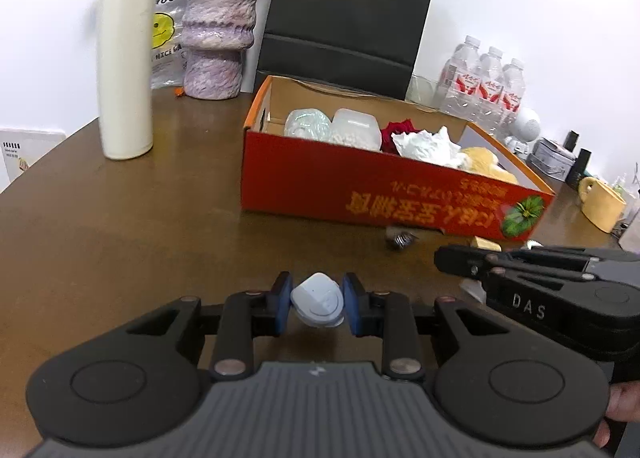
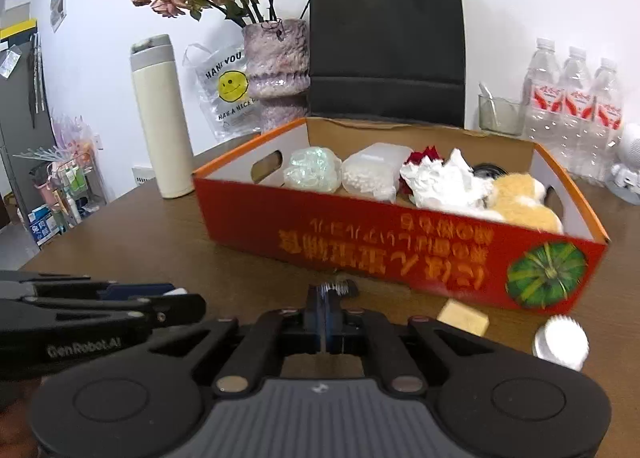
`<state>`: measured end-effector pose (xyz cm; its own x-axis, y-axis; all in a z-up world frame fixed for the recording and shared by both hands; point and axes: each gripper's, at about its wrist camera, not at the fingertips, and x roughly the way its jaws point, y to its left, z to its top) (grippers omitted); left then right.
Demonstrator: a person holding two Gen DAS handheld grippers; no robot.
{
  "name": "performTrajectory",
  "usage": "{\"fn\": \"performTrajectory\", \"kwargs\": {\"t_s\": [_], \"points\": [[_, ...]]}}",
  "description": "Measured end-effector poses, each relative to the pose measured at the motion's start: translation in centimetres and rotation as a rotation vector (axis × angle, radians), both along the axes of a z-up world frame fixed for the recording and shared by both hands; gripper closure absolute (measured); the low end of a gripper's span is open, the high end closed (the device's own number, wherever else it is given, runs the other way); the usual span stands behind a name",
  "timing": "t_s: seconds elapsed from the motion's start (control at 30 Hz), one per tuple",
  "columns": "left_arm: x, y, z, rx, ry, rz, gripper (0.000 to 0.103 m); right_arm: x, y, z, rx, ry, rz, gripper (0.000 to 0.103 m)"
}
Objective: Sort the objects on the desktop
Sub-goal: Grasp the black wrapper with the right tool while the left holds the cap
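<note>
Red box (image 2: 360,234) lettered in orange, a green pumpkin printed at one end; cream flask (image 1: 126,69) with grey cap; mottled purple vase (image 1: 218,33); black bag (image 2: 386,37); yellow smiley on a clear bag (image 2: 232,86); brown bench (image 1: 120,238).

The left gripper (image 1: 318,306) has its fingers (image 1: 282,304) clamped partway, the right gripper (image 2: 327,300) pressed fully together.

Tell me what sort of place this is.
Probably an office or shared workroom: a brown table holding a thermos, bottled water, a vase of dried roses, and a supply rack beside it.
</note>
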<state>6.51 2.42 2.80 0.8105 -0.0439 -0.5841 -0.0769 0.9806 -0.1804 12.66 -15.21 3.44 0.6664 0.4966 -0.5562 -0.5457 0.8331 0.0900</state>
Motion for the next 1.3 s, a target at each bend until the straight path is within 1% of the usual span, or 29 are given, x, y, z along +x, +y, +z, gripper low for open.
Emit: {"fn": "performTrajectory", "kwargs": {"t_s": [0.07, 0.1, 0.17, 0.2, 0.23, 0.33, 0.43, 0.47, 0.5, 0.57, 0.67, 0.8, 0.87, 0.93, 1.0, 1.03, 1.07, 1.13, 1.2, 1.3], "points": [[-0.8, 0.1, -0.1, -0.004, 0.001, 0.002, 0.075, -0.4, -0.2, -0.4, 0.007, 0.031, -0.005, 0.091], [-1.0, 0.1, -0.2, -0.007, 0.006, 0.004, 0.075, -0.2, -0.2, -0.5, 0.015, 0.045, -0.026, 0.087], [-1.2, 0.2, -0.2, -0.012, 0.022, 0.014, 0.075, 0.6, -0.1, -0.4, 0.051, 0.055, -0.059, 0.07], [-1.4, 0.3, -0.1, -0.017, 0.021, 0.017, 0.075, 1.3, 0.1, -0.3, 0.068, 0.057, -0.068, 0.066], [-1.6, 0.4, 0.1, -0.021, 0.015, 0.017, 0.075, 1.9, 0.5, -0.3, 0.075, 0.063, -0.067, 0.058], [-2.3, 0.7, 0.5, -0.014, 0.002, 0.013, 0.074, 3.6, 1.7, -0.6, 0.058, 0.073, -0.06, 0.057], [-2.6, 1.2, 0.4, -0.01, 0.009, 0.021, 0.074, 4.2, 3.0, -0.9, 0.003, 0.055, -0.037, 0.06], [-2.5, 1.4, 0.2, -0.009, 0.016, 0.022, 0.074, 4.4, 3.4, -1.2, -0.024, 0.065, -0.028, 0.064], [-2.4, 1.5, 0.1, -0.007, 0.023, 0.025, 0.074, 4.4, 3.7, -1.5, -0.052, 0.054, -0.017, 0.067], [-2.1, 1.8, -0.2, -0.012, 0.028, 0.032, 0.074, 4.0, 4.1, -1.7, -0.107, 0.018, -0.011, 0.087], [-1.7, 1.9, -0.3, -0.029, 0.03, 0.026, 0.074, 4.4, 4.1, -1.5, -0.099, 0.044, 0.004, 0.093], [-1.7, 1.8, -0.4, -0.025, 0.025, 0.009, 0.074, 4.6, 4.0, -1.5, -0.096, 0.05, 0.008, 0.094], [-1.6, 1.8, -0.6, -0.028, 0.035, 0.011, 0.074, 4.6, 3.9, -1.6, -0.074, 0.052, -0.007, 0.091], [-1.6, 1.9, -0.6, -0.031, 0.038, 0.011, 0.074, 4.7, 4.2, -1.6, -0.08, 0.044, -0.013, 0.091], [-1.6, 2.0, -0.5, -0.03, 0.033, 0.008, 0.074, 4.5, 4.4, -1.7, -0.089, 0.027, -0.019, 0.093], [-1.6, 1.9, -0.5, -0.031, 0.032, 0.008, 0.074, 4.4, 4.6, -1.7, -0.097, 0.019, -0.018, 0.1], [-1.5, 2.0, -0.6, -0.033, 0.033, 0.007, 0.074, 4.3, 4.7, -1.7, -0.099, 0.021, -0.013, 0.103], [-1.5, 1.9, -0.7, -0.032, 0.04, 0.009, 0.074, 4.0, 4.8, -1.6, -0.106, 0.02, -0.005, 0.103], [-1.6, 1.9, -0.6, -0.033, 0.039, 0.008, 0.074, 3.5, 4.4, -1.6, -0.082, 0.031, 0.001, 0.103], [-1.6, 2.2, -0.6, -0.036, 0.039, 0.002, 0.074, 1.7, 3.2, -1.3, -0.045, 0.025, 0.017, 0.103]]}}
